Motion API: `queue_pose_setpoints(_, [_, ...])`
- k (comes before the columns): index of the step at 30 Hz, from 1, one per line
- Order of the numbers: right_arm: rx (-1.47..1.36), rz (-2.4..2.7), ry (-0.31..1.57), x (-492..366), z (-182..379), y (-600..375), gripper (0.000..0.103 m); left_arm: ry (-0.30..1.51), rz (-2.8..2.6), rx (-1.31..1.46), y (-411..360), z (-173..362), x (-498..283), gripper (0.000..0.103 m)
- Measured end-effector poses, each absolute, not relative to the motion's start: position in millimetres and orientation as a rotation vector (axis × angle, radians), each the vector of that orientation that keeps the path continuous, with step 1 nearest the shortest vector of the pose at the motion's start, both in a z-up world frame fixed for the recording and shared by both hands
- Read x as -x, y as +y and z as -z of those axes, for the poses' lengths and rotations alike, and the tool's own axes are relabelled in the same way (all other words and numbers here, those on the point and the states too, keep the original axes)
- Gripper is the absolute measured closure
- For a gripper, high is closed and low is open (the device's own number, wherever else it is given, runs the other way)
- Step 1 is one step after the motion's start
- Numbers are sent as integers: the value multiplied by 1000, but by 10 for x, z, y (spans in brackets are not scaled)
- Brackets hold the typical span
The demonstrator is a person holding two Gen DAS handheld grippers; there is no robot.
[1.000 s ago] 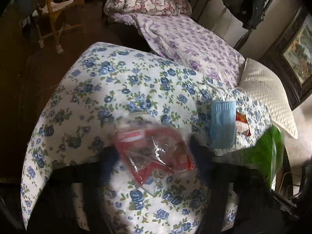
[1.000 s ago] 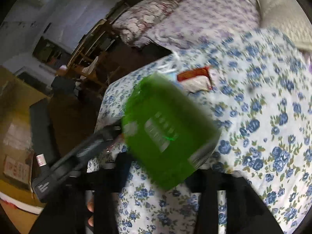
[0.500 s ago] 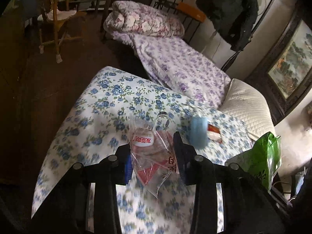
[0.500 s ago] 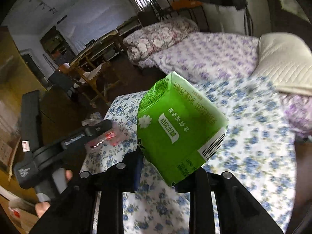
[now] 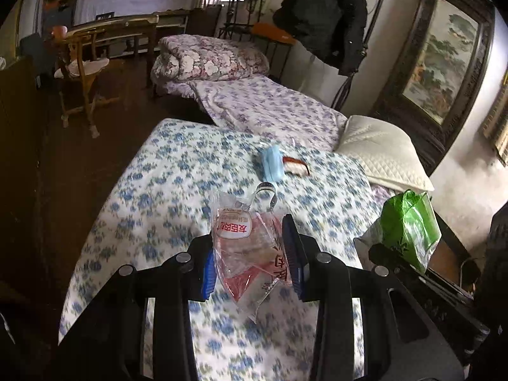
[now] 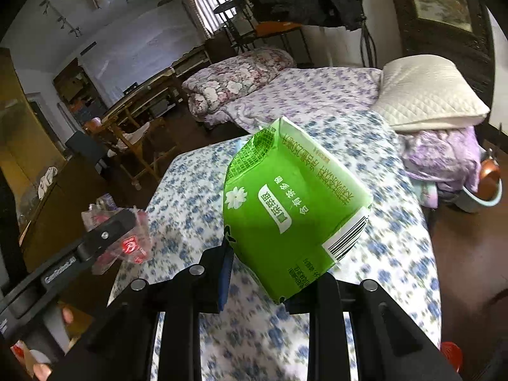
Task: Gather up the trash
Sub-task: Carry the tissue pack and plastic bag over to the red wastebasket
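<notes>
Left tool (image 5: 250, 255) pinching clear wrapper (image 5: 247, 244), right tool (image 6: 273, 273) green packet (image 6: 292, 209); face mask (image 5: 271, 163) on floral bedspread (image 5: 177, 171).

Both wrist views look steeply down over the flowered bed (image 5: 165, 197).

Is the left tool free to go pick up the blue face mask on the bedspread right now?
Probably not yet. The left tool is shut on a clear red snack wrapper. The blue face mask lies uncovered farther up the floral bedspread, so nothing else blocks it.
</notes>
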State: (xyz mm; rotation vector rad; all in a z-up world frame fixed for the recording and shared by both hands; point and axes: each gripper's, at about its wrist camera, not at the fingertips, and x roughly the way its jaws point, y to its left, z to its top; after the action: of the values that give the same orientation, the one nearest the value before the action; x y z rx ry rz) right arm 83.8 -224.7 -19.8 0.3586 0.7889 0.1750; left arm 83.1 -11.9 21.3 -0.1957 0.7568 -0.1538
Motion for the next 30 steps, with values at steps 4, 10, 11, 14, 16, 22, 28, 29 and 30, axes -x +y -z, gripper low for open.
queue_pose_setpoints(4, [-400, -160, 779, -666, 228, -2378, 78, 766, 169, 173, -220, -187, -676, 66])
queue_pose_setpoints(10, [-424, -153, 719, -312, 75, -2521, 78, 753, 215, 140, -429, -266, -452, 66])
queue_pose_setpoints(11, [-427, -151, 715, -266, 60, -2555, 78, 750, 223, 134, -467, -282, -422, 66])
queue_pose_setpoints(14, [-433, -118, 708, 4, 1, -2771, 78, 754, 267, 128, -626, -317, -326, 66])
queue_pose_setpoints(16, [-428, -98, 715, 171, -28, -2917, 78, 765, 312, 116, -819, -349, -244, 66])
queue_pose_setpoints(22, [-323, 52, 752, 935, -19, -3501, 78, 764, 452, 27, -1535, -433, 112, 66])
queue_pose_setpoints(28, [-371, 206, 845, 1664, 379, -4163, 78, 812, 612, -68, -2482, -344, 465, 66])
queue_pose_setpoints(29, [-393, 228, 867, 1763, 495, -4273, 78, 834, 642, -82, -2701, -287, 520, 66])
queue_pose_setpoints(30, [-409, 241, 881, 1818, 575, -4329, 78, 847, 655, -91, -2816, -245, 552, 66])
